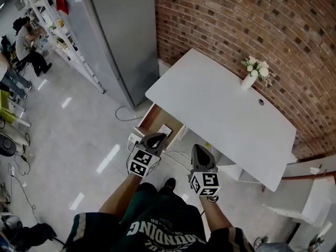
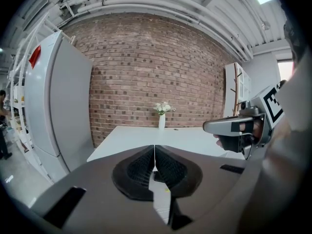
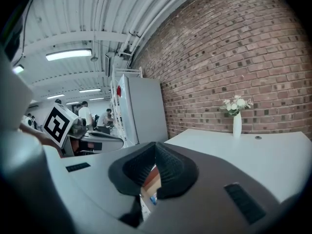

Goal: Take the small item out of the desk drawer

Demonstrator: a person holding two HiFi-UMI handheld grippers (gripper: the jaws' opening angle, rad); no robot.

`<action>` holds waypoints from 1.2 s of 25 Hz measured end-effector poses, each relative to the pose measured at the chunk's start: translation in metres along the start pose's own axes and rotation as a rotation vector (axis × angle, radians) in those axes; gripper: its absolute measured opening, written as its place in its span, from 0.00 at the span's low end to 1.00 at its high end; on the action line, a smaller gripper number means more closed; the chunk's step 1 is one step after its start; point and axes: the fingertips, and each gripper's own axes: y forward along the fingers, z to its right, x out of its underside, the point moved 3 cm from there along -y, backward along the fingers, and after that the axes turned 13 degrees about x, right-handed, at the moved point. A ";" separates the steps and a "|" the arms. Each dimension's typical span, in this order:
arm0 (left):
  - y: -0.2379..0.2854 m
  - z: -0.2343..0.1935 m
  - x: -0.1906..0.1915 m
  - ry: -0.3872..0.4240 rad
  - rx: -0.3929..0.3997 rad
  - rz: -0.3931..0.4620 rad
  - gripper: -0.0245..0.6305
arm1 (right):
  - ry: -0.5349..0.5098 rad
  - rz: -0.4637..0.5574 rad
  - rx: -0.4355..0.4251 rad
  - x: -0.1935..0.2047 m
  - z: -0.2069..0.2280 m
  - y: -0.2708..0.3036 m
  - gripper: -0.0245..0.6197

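Note:
The drawer [image 1: 152, 118] stands pulled out at the left end of the white desk [image 1: 220, 109], showing its wooden inside. A small pale item [image 1: 165, 130] lies in it near the front. My left gripper [image 1: 156, 137] hovers just over the drawer's front edge, jaws shut with nothing between them [image 2: 154, 147]. My right gripper [image 1: 198, 149] hangs to its right, in front of the desk edge, jaws also shut and empty [image 3: 156, 145]. Through the slit under the right jaws, a bit of brown drawer wood [image 3: 152, 177] shows.
A white vase of flowers [image 1: 251, 77] stands at the desk's back by the brick wall [image 1: 236, 20]. A tall grey cabinet [image 1: 115, 35] flanks the desk's left end. Cables [image 1: 176, 156] and a white power strip [image 1: 134, 138] lie on the floor. People sit far left [image 1: 23, 41].

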 end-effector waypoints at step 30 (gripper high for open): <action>-0.004 -0.080 -0.014 0.044 0.131 0.018 0.06 | -0.055 0.012 0.107 -0.015 -0.065 0.049 0.07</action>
